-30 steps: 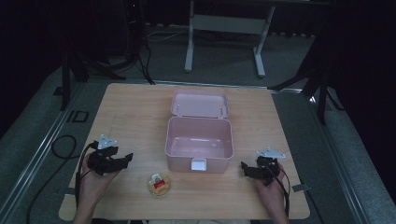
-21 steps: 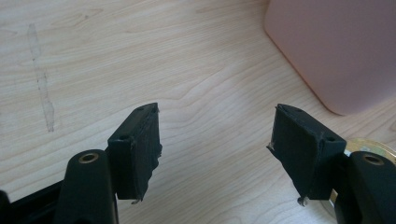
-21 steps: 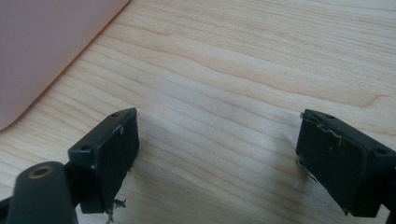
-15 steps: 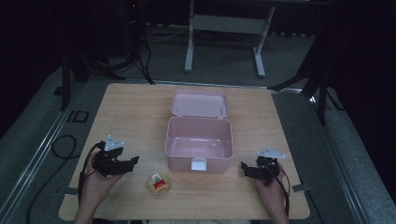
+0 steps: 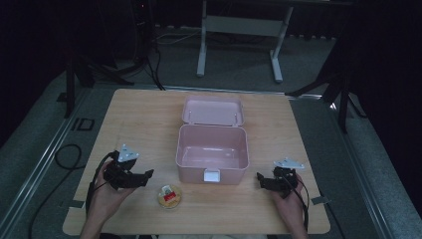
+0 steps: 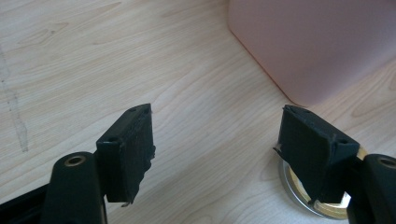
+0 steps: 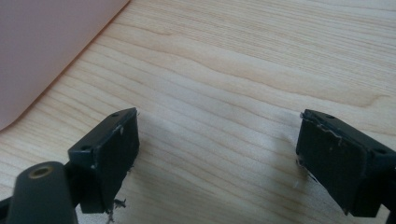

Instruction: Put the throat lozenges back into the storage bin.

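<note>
Two hand-held grippers, left and right, rest on the pale wooden counter, jaws apart, empty. One small round dish sits between them; beyond, one open pink plastic box, rounded, smooth.

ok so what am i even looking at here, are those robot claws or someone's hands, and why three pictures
No robot here: a person sits at a wooden table holding a two-jaw tool in each hand. The high view looks down from above, with the left hand-held gripper and the right hand-held gripper near the bottom. The other two pictures come from small cameras riding on those tools, looking along their black jaws. Both are open and hold nothing. On the table sits an open pink box, empty, its lid lying flat behind it, and in front of it a small round dish with something red inside.
</note>
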A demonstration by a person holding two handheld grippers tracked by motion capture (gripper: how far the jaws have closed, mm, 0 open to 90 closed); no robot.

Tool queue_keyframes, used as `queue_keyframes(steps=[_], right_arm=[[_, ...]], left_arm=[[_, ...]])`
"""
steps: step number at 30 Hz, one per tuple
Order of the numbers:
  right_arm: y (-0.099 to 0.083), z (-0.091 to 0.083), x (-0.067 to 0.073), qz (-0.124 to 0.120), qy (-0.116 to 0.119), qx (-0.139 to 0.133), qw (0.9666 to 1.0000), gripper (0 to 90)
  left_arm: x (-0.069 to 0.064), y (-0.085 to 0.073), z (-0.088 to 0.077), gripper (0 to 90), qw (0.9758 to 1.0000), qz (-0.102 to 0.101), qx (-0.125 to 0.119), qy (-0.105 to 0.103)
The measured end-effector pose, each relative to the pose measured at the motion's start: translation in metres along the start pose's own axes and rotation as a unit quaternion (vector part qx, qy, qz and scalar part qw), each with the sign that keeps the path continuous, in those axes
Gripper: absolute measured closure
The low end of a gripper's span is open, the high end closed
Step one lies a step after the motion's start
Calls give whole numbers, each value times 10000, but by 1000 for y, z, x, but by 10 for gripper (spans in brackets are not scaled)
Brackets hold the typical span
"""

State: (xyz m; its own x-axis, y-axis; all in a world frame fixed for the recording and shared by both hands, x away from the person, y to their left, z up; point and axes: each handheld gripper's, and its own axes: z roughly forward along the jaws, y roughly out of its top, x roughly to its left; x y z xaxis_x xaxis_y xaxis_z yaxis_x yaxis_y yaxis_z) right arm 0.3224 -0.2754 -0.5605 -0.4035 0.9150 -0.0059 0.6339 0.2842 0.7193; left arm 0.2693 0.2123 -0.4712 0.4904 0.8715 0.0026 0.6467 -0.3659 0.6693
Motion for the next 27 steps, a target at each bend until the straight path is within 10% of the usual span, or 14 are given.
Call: queue_keyframes(steps=[27], right_arm=[[0, 0, 0, -2, -1, 2, 10000, 131]], left_arm=[[-29, 18, 14, 247, 9963, 727, 378, -263]])
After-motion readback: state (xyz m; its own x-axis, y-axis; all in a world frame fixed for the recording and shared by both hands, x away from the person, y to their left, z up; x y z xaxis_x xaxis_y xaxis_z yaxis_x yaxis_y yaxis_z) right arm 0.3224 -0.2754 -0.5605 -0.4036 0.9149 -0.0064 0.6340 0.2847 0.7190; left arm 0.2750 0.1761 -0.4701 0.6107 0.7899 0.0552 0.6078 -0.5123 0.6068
